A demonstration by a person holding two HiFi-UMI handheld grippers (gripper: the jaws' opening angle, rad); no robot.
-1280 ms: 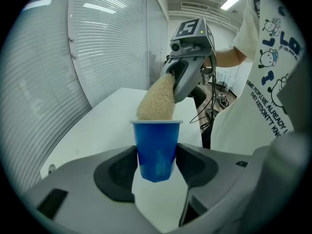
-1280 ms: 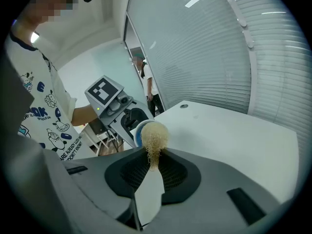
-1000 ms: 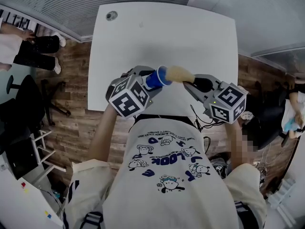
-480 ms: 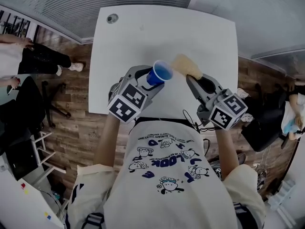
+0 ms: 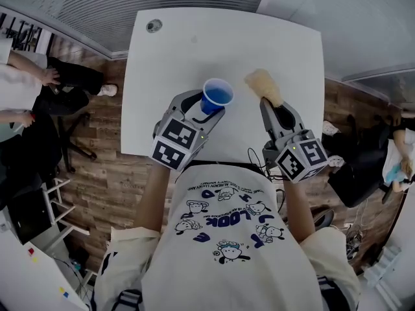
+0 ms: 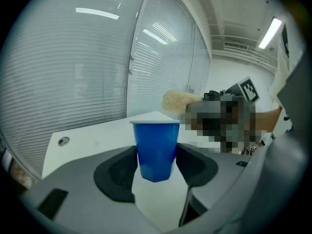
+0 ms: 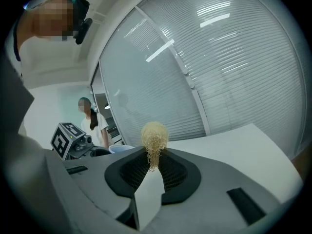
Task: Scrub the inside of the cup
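I see the white bench point(image 5: 194, 50) under both jaws, a round grommet point(image 5: 154, 25) far left ahead, slatted blinds point(image 6: 73, 72) beyond.

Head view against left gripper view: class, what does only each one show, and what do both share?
Only the head view: the cup seen from above with its mouth open, the person's printed shirt and the wooden floor. Only the left gripper view: the left gripper with jaws closed on the cup's sides, and ceiling lights. Both: the blue cup, the fuzzy scrubber and the white table.
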